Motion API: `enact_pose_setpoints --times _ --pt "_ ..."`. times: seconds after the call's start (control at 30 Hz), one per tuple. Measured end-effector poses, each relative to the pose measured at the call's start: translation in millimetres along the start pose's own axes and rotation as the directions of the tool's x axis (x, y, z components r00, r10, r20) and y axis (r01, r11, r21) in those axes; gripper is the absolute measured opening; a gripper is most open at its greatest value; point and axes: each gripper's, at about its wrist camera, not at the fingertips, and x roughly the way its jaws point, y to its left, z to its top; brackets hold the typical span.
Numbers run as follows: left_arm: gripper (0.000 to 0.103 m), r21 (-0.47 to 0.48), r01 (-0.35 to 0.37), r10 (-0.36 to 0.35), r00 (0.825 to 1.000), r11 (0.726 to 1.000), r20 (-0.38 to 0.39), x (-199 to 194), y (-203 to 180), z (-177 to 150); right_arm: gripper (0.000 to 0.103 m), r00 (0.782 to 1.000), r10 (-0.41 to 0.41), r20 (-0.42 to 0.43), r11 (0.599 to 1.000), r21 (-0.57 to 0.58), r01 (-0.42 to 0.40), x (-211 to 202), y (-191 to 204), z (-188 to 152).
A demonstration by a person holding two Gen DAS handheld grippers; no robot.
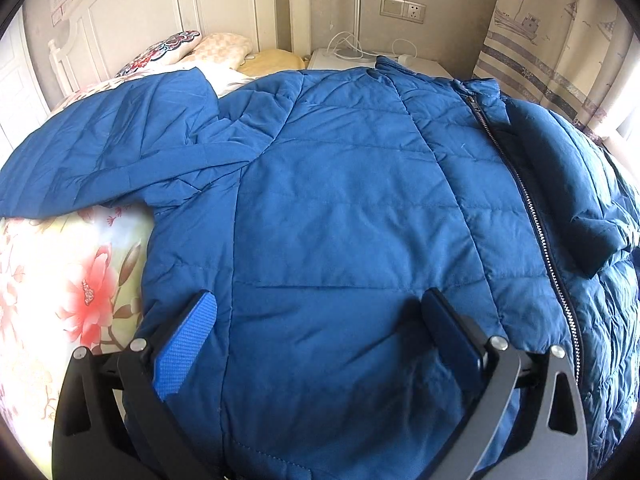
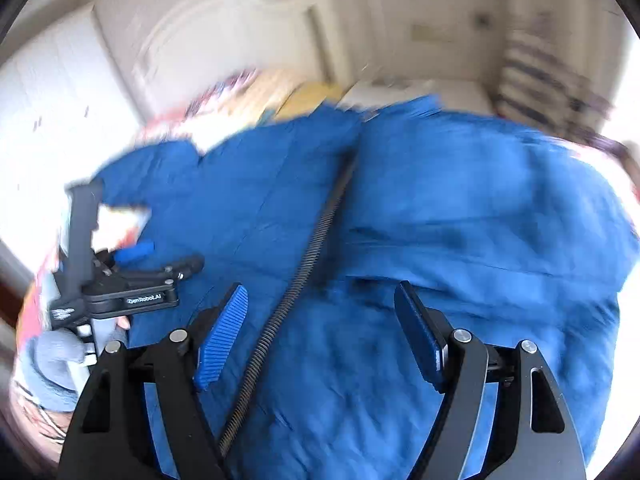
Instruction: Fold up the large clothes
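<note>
A blue quilted jacket point(image 1: 352, 184) lies spread front-up on the bed, zipper point(image 1: 536, 216) running down its right part, one sleeve point(image 1: 100, 148) stretched out to the left. My left gripper point(image 1: 320, 300) is open and empty, just above the jacket's lower left panel. In the blurred right wrist view the jacket point(image 2: 460, 208) fills the middle, its zipper point(image 2: 304, 264) running diagonally. My right gripper point(image 2: 320, 296) is open and empty above the jacket near the zipper. The left gripper point(image 2: 160, 260) shows at the left edge of that view, held by a gloved hand.
A floral bedsheet point(image 1: 80, 280) lies under the jacket. Pillows point(image 1: 224, 52) sit by the white headboard point(image 1: 140, 12). A white nightstand point(image 1: 344, 60) with cables stands behind, a patterned curtain point(image 1: 552, 40) at the right.
</note>
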Motion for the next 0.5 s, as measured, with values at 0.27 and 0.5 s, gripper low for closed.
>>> enact_pose_setpoints --times 0.27,0.5 --pt "0.101 0.0 0.0 0.0 1.0 1.0 0.0 0.0 1.0 -0.1 0.062 0.978 -0.18 0.11 0.878 0.467 0.109 -37.1 -158.8 23.0" --pt "0.101 -0.009 0.017 -0.017 1.0 1.0 0.007 -1.1 3.2 -0.7 0.018 0.974 -0.122 0.19 0.943 0.329 0.054 -15.9 -119.7 52.7"
